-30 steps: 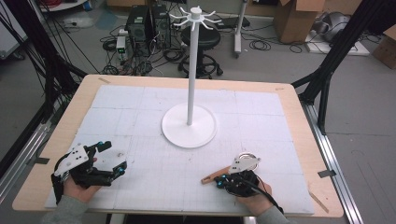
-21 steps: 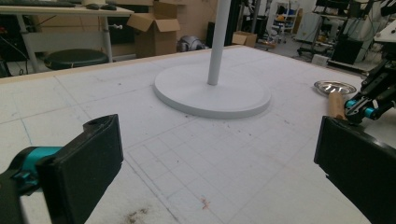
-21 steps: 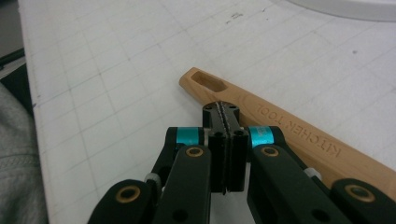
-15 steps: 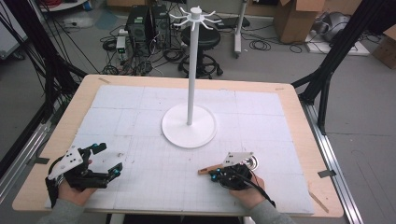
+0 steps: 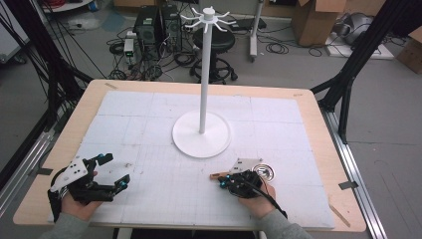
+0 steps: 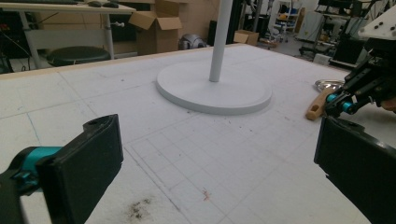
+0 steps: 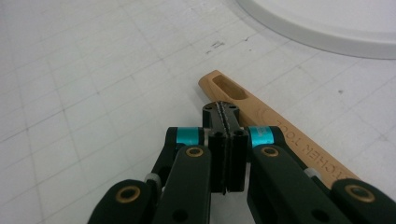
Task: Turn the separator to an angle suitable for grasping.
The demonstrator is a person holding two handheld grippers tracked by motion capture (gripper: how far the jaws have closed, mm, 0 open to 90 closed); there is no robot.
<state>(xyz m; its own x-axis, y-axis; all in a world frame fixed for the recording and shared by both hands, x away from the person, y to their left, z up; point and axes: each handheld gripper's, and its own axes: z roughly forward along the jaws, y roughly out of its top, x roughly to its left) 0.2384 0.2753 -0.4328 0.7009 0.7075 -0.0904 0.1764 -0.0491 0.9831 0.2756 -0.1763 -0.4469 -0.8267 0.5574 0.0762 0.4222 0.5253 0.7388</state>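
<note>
White gridded worktop (image 5: pixel 149 119) carries a tall white stand (image 5: pixel 202 133) at its centre. Left gripper (image 5: pixel 110 172) rests with jaws spread wide. Right gripper (image 5: pixel 222 180), jaws pressed together and empty, sits over the wooden-handled strainer (image 5: pixel 261 171) lying near the stand's base.

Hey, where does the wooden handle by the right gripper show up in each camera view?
High view: wooden handle lies lower centre, just left of the right gripper.
Left gripper view: far right, middle.
Right gripper view: centre right.
Shared landmark: the white stand base.
</note>
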